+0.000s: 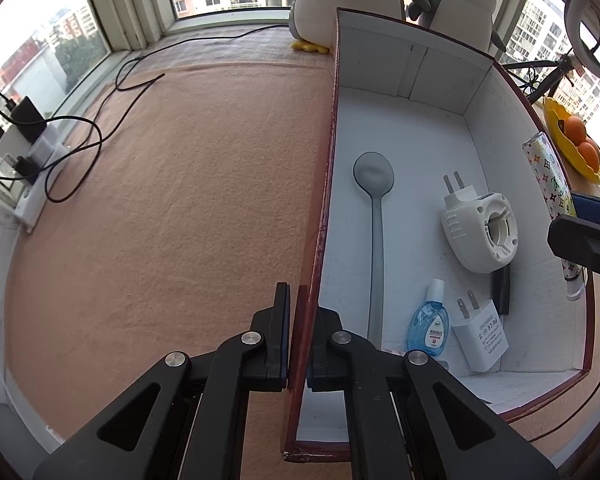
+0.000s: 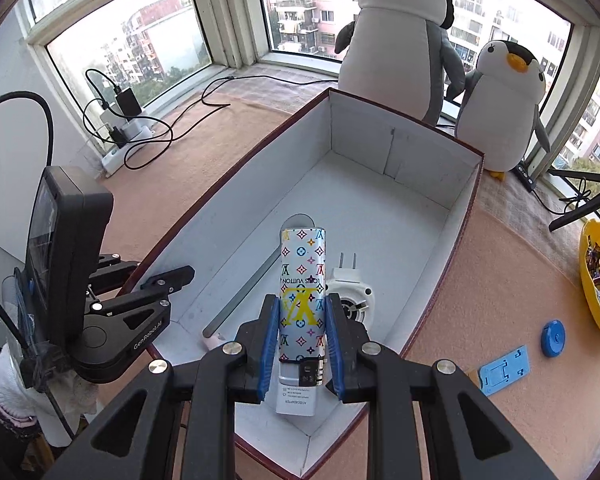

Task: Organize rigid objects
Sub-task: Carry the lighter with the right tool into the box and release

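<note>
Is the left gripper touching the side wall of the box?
Touching. In the left wrist view, the left gripper is closed on the red side wall of the box: one finger lies outside the wall, the other inside, with no gap showing.

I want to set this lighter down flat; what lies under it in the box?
The right gripper holds the lighter over the near end of the box. Below it lie a white charger, a plug-in device and a spoon. The far half of the floor shows bare.
</note>
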Demonstrator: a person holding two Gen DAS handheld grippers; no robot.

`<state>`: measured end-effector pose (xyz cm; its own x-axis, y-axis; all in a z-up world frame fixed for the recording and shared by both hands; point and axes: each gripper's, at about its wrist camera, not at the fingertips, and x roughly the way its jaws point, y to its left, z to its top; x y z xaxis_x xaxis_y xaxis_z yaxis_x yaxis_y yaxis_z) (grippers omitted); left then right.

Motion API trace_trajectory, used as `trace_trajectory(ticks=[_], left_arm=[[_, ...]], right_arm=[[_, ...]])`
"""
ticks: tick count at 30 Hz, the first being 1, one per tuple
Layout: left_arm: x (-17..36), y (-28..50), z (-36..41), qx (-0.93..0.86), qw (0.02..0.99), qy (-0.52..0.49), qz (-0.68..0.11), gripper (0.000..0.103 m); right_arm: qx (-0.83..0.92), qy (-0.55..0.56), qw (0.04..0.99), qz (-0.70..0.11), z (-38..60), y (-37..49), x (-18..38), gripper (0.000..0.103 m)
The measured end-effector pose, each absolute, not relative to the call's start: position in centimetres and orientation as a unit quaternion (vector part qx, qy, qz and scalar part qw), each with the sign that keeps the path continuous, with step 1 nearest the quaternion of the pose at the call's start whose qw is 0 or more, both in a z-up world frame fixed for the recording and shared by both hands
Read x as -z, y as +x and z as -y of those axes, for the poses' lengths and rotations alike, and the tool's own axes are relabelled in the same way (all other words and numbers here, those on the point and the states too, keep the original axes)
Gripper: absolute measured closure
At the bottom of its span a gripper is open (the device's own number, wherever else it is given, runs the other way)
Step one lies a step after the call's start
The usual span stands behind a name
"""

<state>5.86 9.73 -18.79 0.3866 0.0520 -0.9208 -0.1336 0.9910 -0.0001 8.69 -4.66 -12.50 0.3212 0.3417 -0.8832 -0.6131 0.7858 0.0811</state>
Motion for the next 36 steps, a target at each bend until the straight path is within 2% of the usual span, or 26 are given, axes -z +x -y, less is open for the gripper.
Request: trace_trajectory(ticks=[17,18,21,22,36], left_arm=[[18.8,5.9,-9.6,-0.056,0.832,-0.036,-0.551,0.098],[18.8,5.9,-9.6,-0.056,0.832,-0.036,-0.551,0.098],[18.8,5.9,-9.6,-0.056,0.832,-0.035,-0.551,0.098],[18.8,5.9,-9.6,-0.056,0.832,-0.036,-0.551,0.098],[18.9,6.1,-9.4,-0.049,0.830,-0.018,-0.555,0.098]], right_arm=[[-0.312,-0.154,0.783,-0.515,3.1,8.2,14.1,0.082],[-0.314,-0.154,0.781,-0.517,3.1,8.2,14.1,0.080],[-0.311,-0.155,0.785,-0.512,3.1,8.1,14.0,0.054],[-0.309,-0.156,0.787,-0.510,3.1,8.0,13.9,0.050],[-0.278,-0.121,0.807,-0.506,6.0,8.7,12.7,0.050]])
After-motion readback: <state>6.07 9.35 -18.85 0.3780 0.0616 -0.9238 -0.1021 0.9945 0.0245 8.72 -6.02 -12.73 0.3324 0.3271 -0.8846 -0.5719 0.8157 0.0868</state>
